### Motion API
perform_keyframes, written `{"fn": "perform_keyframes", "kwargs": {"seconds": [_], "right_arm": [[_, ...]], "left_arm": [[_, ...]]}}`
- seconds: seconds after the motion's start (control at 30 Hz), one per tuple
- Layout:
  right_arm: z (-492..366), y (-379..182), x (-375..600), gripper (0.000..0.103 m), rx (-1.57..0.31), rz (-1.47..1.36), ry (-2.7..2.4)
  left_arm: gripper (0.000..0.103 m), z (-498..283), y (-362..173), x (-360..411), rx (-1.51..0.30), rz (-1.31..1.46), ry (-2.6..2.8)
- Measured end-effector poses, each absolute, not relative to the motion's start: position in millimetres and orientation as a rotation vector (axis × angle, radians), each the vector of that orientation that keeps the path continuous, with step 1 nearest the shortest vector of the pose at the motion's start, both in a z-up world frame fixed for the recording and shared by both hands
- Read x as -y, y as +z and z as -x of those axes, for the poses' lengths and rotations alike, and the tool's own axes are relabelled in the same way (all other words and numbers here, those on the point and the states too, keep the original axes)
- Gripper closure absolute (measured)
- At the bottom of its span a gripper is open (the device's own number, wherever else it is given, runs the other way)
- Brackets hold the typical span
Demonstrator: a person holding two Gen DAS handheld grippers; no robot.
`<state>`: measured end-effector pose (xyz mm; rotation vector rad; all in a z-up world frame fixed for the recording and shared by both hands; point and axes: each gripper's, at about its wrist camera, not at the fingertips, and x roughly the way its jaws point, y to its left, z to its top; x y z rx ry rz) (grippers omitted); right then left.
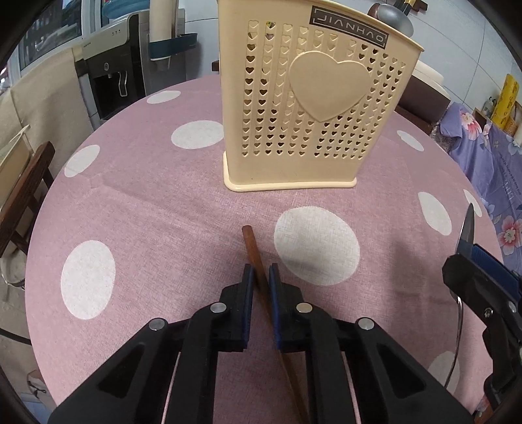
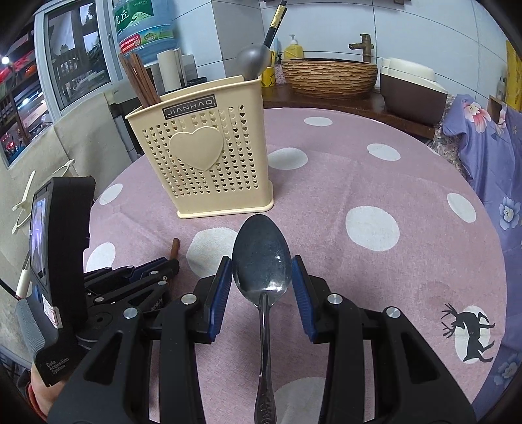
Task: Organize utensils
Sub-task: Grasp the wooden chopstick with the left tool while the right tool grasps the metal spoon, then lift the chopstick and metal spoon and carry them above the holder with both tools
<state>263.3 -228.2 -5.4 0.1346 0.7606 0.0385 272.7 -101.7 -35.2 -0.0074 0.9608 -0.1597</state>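
Observation:
A cream plastic utensil holder point(image 1: 306, 107) with heart holes stands on the pink dotted tablecloth point(image 1: 146, 208); it also shows in the right wrist view point(image 2: 208, 163), holding brown chopsticks point(image 2: 140, 81) and a grey ladle point(image 2: 254, 60). A brown chopstick point(image 1: 253, 248) lies on the cloth between the fingers of my left gripper point(image 1: 261, 274), whose jaws stand a little apart around it without pressing. A steel spoon point(image 2: 262, 257) lies bowl forward between the wide-apart fingers of my right gripper point(image 2: 262, 264), untouched.
The right gripper point(image 1: 476, 277) shows at the left view's right edge; the left gripper point(image 2: 140, 270) sits left of the spoon. A wicker basket point(image 2: 329, 76), a brown box point(image 2: 411, 94) and a water jug point(image 2: 143, 29) stand beyond the table.

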Motion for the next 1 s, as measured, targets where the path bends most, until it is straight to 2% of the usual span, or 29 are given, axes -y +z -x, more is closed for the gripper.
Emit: {"fn": "perform_keyframes", "kwargs": {"seconds": [0.3,0.7,1.0], "right_arm": [[-261.8,-5.1,230.3,0.065,-0.743,-0.167,0.058],[-236.0,45.6,232.5,0.065,-0.589,-0.215,0.176],[-236.7,41.7,228.9,0.065,-0.578,-0.216,0.168]], "left_arm": [[0.094,-279.3,-31.8,96.1,-0.958,0.083,-0.192],[0.095,-250.3,67.0,71.5,-0.673,0.175,-0.268],[0.095,-248.8,71.8,69.7,-0.654,0.172,-0.265]]}}
